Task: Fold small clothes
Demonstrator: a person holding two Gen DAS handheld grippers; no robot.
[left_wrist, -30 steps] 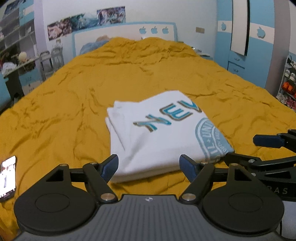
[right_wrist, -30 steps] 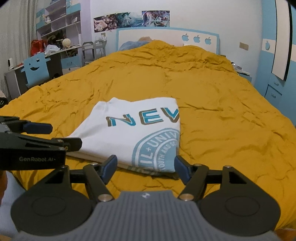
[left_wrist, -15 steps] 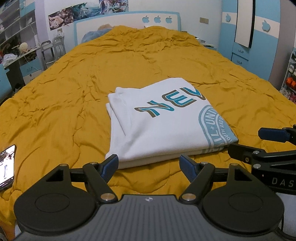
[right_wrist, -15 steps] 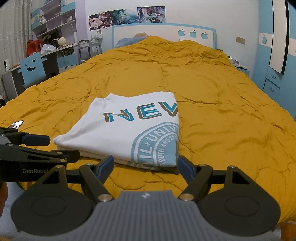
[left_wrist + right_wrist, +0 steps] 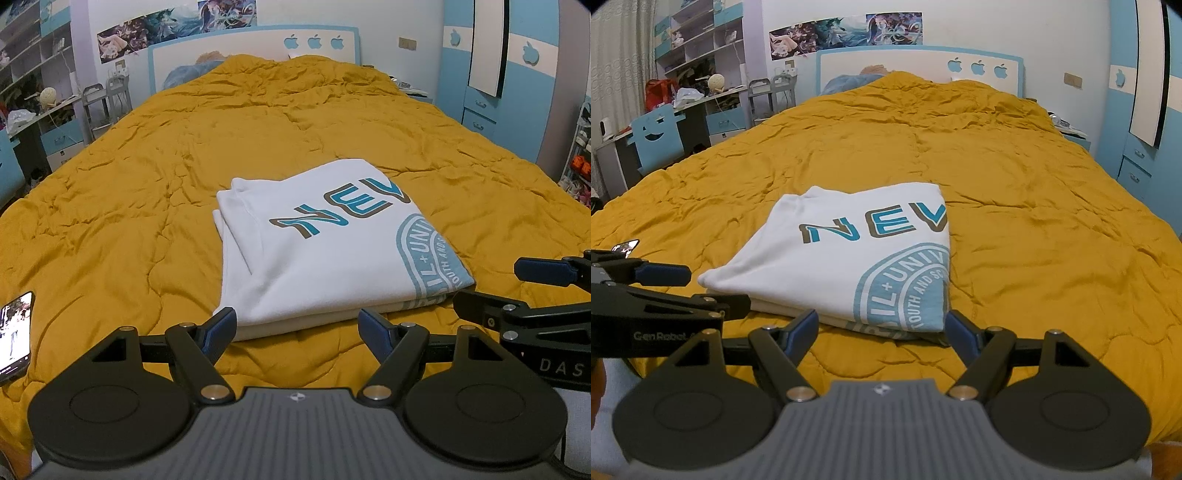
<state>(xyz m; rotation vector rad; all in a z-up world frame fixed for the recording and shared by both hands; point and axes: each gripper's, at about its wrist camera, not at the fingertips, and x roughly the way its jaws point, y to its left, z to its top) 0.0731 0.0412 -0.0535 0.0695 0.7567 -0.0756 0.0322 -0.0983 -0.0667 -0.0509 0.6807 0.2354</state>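
A white T-shirt (image 5: 325, 251) lies folded into a neat rectangle on the mustard-yellow bedspread (image 5: 147, 177), sitting in the middle of the left wrist view and a little left of centre in the right wrist view (image 5: 849, 258). Its print faces up: the blue letters "NEV" and part of a round blue seal cut off at the fold. Layered edges of the fold show along its near side.

The left gripper (image 5: 297, 326) fills the bottom of its own view, jaws spread wide and holding nothing, the blue fingertips (image 5: 221, 325) just short of the shirt's near edge. The right gripper (image 5: 882, 328) sits the same way at the bottom of its view, jaws wide apart and empty, its tips framing the near corner with the seal. Each gripper also pokes into the other's view from the side, low in the frame.

A phone (image 5: 14, 332) with a lit screen lies on the bedspread at the lower left of the left wrist view. At the top of both views stands a white and blue headboard (image 5: 919, 66) with three apple shapes.
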